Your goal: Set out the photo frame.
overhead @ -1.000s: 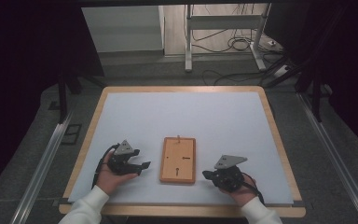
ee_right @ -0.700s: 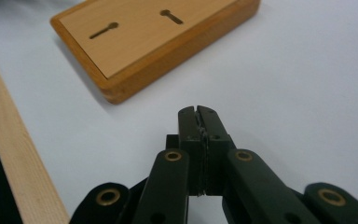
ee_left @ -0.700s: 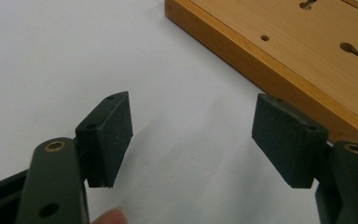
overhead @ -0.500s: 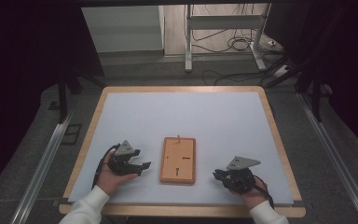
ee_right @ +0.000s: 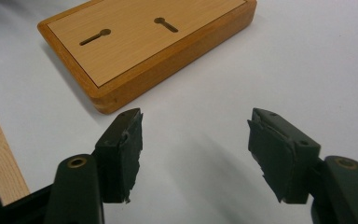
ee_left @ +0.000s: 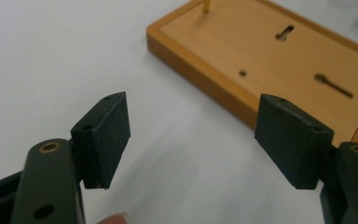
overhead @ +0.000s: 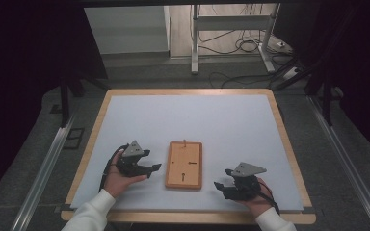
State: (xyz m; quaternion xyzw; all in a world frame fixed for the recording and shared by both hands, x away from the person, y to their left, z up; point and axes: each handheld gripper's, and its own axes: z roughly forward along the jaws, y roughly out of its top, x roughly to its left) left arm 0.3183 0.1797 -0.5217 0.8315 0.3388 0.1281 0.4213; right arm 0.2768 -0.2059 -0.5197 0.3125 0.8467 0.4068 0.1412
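A flat wooden board point(overhead: 184, 164) with two keyhole slots lies on the white table top between my two grippers. A small peg point(overhead: 185, 142) stands at its far end. My left gripper point(overhead: 150, 160) rests to its left, open, with its jaws toward the board. In the left gripper view its jaws point(ee_left: 193, 119) frame bare white surface, with the board point(ee_left: 279, 60) just beyond. My right gripper point(overhead: 223, 179) sits at the board's near right corner. Its jaws point(ee_right: 196, 128) have just been opening and hold nothing; the board point(ee_right: 140, 42) lies ahead of them.
The table point(overhead: 188, 91) has a wooden rim around a white top, with wide free surface beyond the board. Metal rails point(overhead: 43, 168) run along the floor on both sides. A metal stand point(overhead: 231, 33) and loose cables sit past the far edge.
The right gripper's jaws have gone from shut to wide open, and that hand has shifted slightly to the right. The left gripper and the board have not moved.
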